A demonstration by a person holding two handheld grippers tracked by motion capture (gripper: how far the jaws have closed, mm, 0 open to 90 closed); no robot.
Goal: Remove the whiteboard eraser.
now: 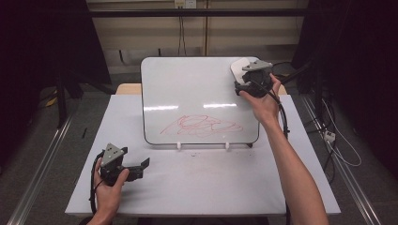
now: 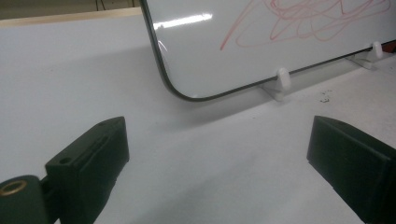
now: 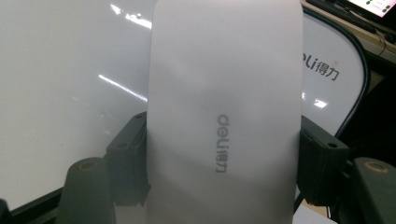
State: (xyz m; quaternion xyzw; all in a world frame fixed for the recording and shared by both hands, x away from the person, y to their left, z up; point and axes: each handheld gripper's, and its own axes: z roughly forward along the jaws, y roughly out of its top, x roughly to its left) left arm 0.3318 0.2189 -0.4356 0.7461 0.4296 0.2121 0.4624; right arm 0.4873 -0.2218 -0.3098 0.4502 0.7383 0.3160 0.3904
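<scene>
eraser clamped at the board's top right corner

the white eraser [image 3: 224, 116] sits clamped between the right gripper [image 1: 254, 79] jaws, its long axis running along them, up the whiteboard [image 1: 197, 89]. red scribble [image 1: 202, 125] marks the tilted board's lower part. the left gripper [image 1: 123, 166] hovers with jaws apart above the white table [image 1: 202, 183]; dark room around.

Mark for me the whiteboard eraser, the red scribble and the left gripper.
eraser [image 3: 224, 93], right gripper view, on its white back above the printed logo.
red scribble [image 1: 202, 125], high view, middle of the tangle of lines.
left gripper [image 2: 217, 158], left gripper view, midway between its parted jaws.
</scene>
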